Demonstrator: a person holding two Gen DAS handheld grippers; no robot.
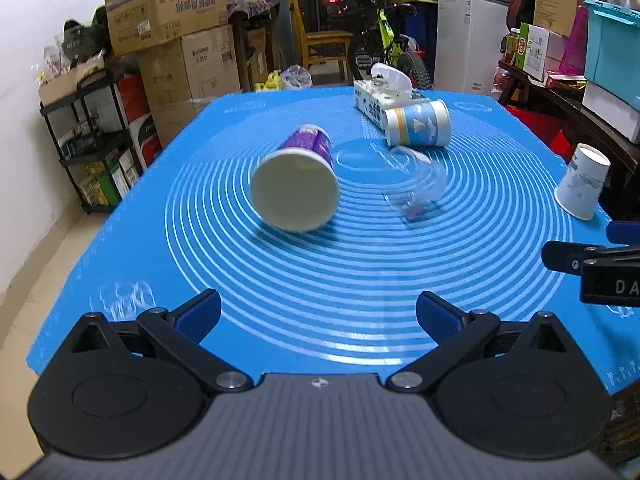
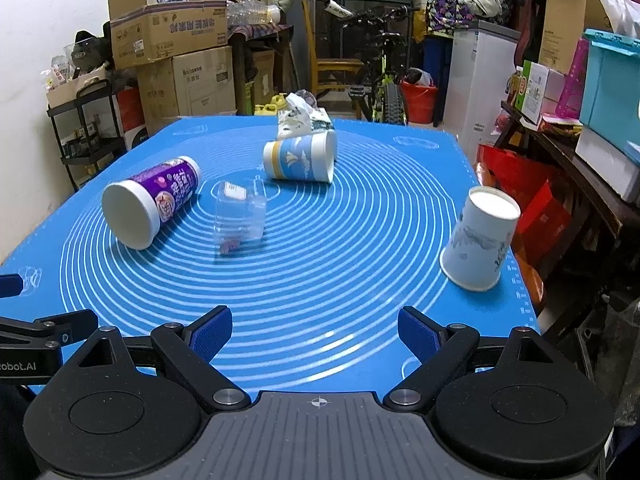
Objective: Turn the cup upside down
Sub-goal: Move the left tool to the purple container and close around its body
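A purple cup [image 1: 298, 178] lies on its side on the blue mat [image 1: 320, 280], its white end toward me; it also shows in the right wrist view [image 2: 150, 202]. A blue-and-white cup [image 1: 418, 122] lies on its side farther back, also seen in the right wrist view [image 2: 300, 158]. A clear plastic cup [image 1: 416, 184] lies between them, also in the right wrist view [image 2: 240, 216]. A pale paper cup [image 2: 478, 238] stands upside down, tilted, at the mat's right edge, also in the left wrist view [image 1: 582, 186]. My left gripper [image 1: 318, 316] and right gripper [image 2: 316, 334] are open and empty, near the mat's front.
A tissue box [image 1: 380, 94] sits behind the blue-and-white cup. Cardboard boxes [image 1: 168, 12] and a black shelf [image 1: 92, 140] stand to the left, a bicycle [image 2: 380, 84] and a white cabinet [image 2: 480, 76] behind, a cluttered bench [image 2: 580, 152] to the right.
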